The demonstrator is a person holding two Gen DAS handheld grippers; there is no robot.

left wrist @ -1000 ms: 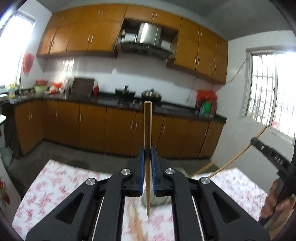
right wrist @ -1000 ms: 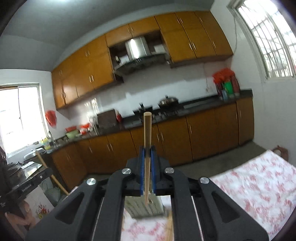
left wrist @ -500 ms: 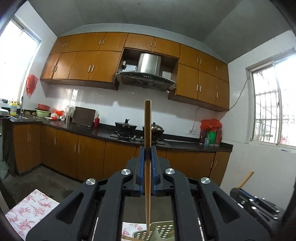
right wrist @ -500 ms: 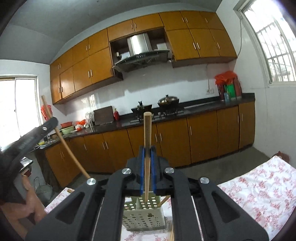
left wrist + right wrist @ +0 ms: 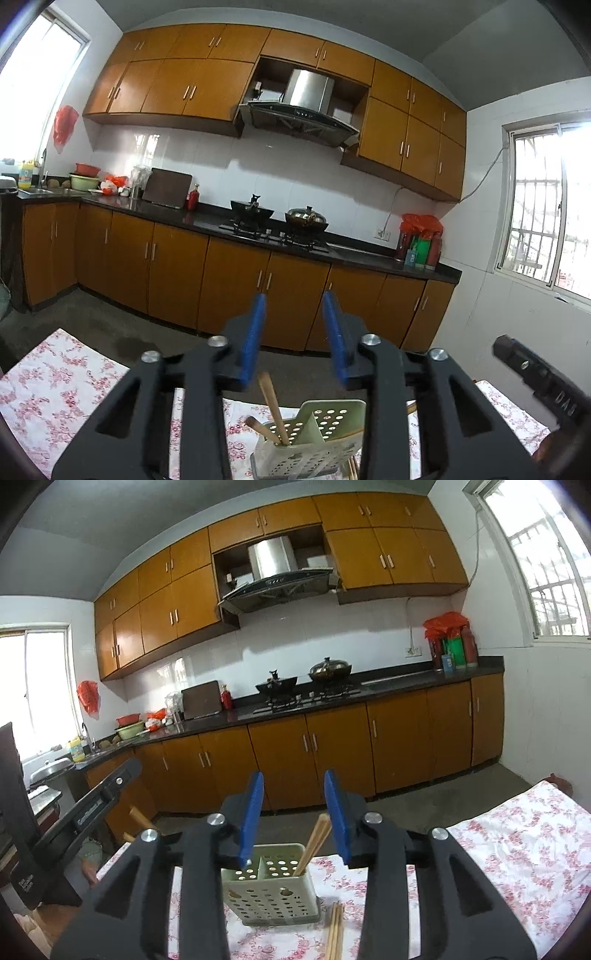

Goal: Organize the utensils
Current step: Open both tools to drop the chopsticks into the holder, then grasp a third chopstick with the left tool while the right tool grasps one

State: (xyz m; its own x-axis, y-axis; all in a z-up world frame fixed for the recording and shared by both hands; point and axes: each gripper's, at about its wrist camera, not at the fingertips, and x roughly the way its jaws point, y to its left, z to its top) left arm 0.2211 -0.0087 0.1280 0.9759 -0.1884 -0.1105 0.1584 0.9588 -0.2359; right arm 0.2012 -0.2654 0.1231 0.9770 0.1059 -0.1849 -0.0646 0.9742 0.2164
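A pale green perforated utensil holder stands on the floral tablecloth. Wooden chopsticks stand tilted in its compartments. My left gripper is open and empty, above and just behind the holder. My right gripper is open and empty, above the holder from the other side. More loose chopsticks lie on the cloth right of the holder. The right gripper's body shows at the left wrist view's right edge; the left gripper's body shows at the right wrist view's left.
The table has a pink floral tablecloth. Beyond it are kitchen floor, brown base cabinets and a dark counter with a stove and pots. Windows are on both sides.
Both grippers opened and let go of their chopsticks, which now stand in the holder. Both views tilted down a little, so the holder shows more.
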